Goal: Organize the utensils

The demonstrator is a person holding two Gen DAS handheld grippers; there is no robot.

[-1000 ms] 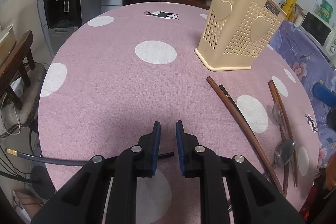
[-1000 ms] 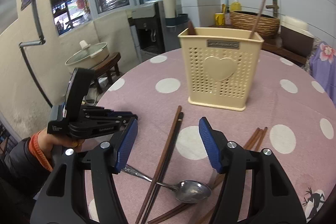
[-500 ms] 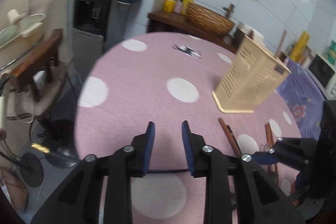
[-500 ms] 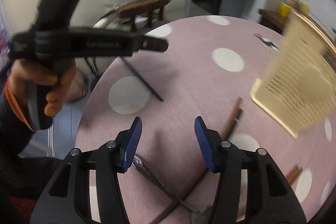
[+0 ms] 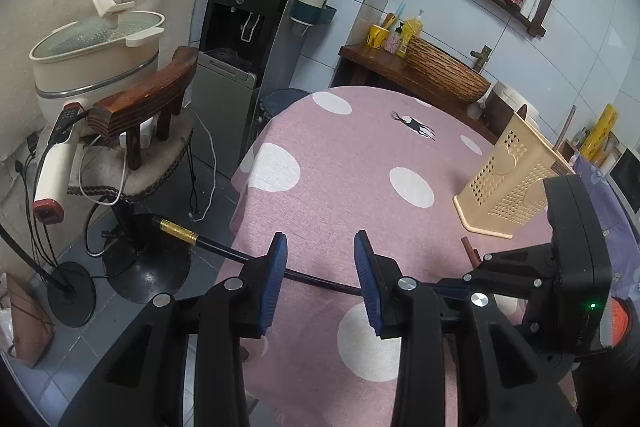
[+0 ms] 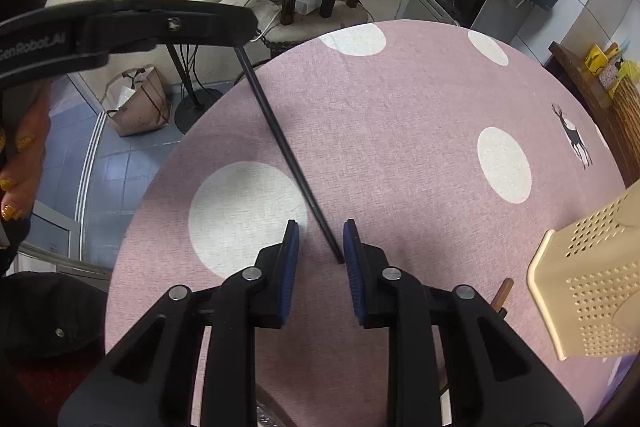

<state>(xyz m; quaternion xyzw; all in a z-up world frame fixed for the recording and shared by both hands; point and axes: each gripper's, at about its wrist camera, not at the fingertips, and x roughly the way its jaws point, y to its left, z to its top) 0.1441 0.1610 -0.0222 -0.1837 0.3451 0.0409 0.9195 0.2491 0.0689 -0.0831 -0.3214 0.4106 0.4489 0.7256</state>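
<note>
A black chopstick with a gold-banded end lies across the near edge of the bench, which wears a pink cloth with white dots; the banded end overhangs the edge toward 9 o'clock in the left wrist view. The left hand-held gripper straddles the stick's middle, its blue pads clear of the shaft, jaws opening. The right hand-held gripper brackets the stick's plain tip, which sits just beside the right-side pad; contact cannot be confirmed, jaws closing. In the right wrist view the shaft runs from that tip toward 11 o'clock, passing under the left tool's finger. A beige perforated utensil holder stands upright at 2 o'clock in the left view, well apart from the stick. A brown chopstick end shows near the holder's base.
</note>
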